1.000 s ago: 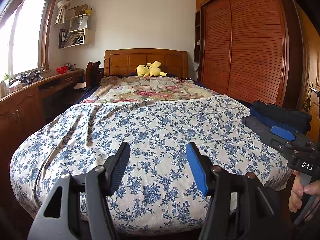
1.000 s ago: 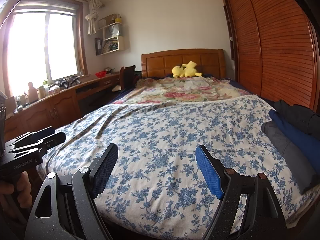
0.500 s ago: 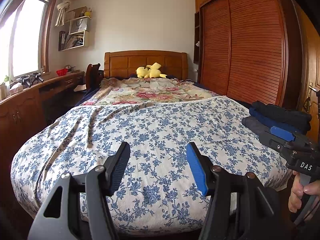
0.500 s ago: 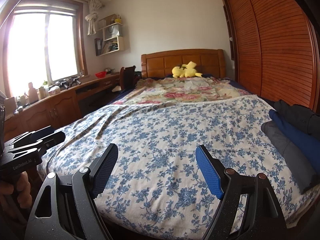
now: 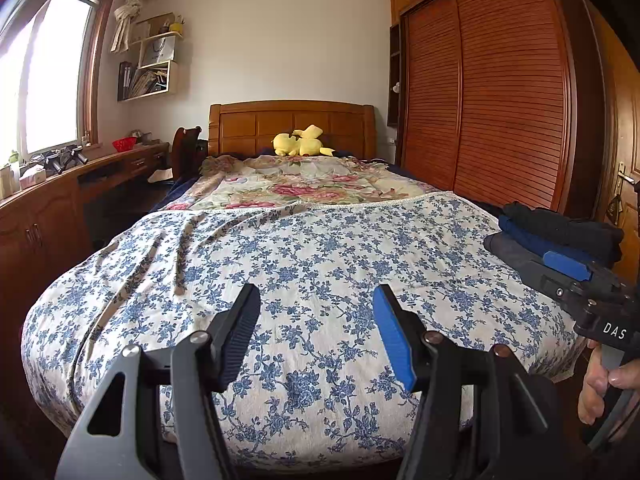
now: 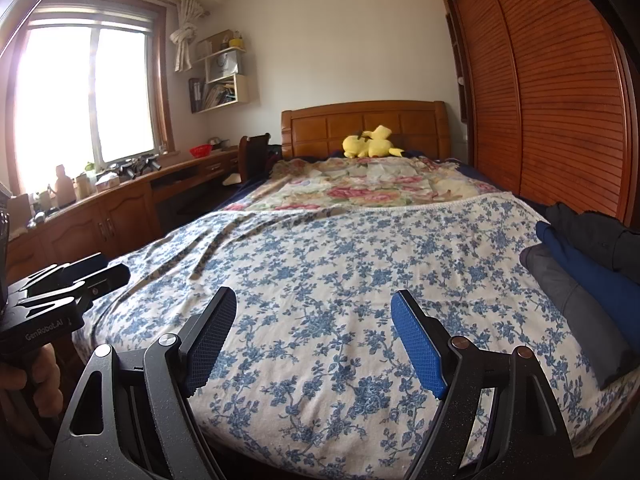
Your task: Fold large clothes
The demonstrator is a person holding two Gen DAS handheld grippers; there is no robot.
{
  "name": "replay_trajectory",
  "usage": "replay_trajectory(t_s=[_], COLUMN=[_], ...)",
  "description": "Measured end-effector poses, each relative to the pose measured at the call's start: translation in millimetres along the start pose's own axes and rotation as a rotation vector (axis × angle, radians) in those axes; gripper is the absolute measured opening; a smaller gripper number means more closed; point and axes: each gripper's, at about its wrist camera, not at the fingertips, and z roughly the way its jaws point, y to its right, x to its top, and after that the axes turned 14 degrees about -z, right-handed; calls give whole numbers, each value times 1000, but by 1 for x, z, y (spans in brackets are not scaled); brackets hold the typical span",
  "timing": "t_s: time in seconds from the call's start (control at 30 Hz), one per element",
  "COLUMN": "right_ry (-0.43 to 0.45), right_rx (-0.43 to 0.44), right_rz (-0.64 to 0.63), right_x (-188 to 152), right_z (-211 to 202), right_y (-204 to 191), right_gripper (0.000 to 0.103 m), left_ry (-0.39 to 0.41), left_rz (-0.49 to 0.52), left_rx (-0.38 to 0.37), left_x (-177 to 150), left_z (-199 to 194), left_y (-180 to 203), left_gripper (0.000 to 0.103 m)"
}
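A stack of folded dark clothes (image 5: 560, 234) (image 6: 580, 268), black on blue on grey, lies at the right edge of the bed. The blue-flowered sheet (image 5: 320, 248) (image 6: 340, 256) covers the near half of the bed and lies fairly flat, with some wrinkles at the left. My left gripper (image 5: 316, 300) hovers open over the foot of the bed, holding nothing. My right gripper (image 6: 312, 300) is open too, its fingers wider apart and empty. Each gripper shows in the other's view: the right gripper (image 5: 576, 276) in front of the stack, the left gripper (image 6: 76, 276) at the left edge.
A yellow plush toy (image 5: 304, 142) sits by the wooden headboard (image 5: 292, 120) on a pink-flowered blanket (image 5: 304, 184). A long wooden desk (image 6: 120, 208) with clutter runs under the window at the left. A slatted wardrobe (image 5: 500, 92) stands along the right. A person's hand (image 5: 600, 380) holds the right gripper's handle.
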Motion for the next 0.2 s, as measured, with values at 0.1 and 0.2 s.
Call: replay_trajectory(t_s=[0.1, 0.2], right_ry=[0, -1], right_rx=[-1, 0], right_rz=[-1, 0], right_x=[0, 0], right_z=[0, 0], right_y=[0, 0], right_gripper=[82, 82], left_ry=[-4, -6], left_rz=[-2, -4], left_rx=[0, -2], left_x=[-2, -4], left_z=[1, 2], left_y=[-1, 0], left_gripper=[58, 58])
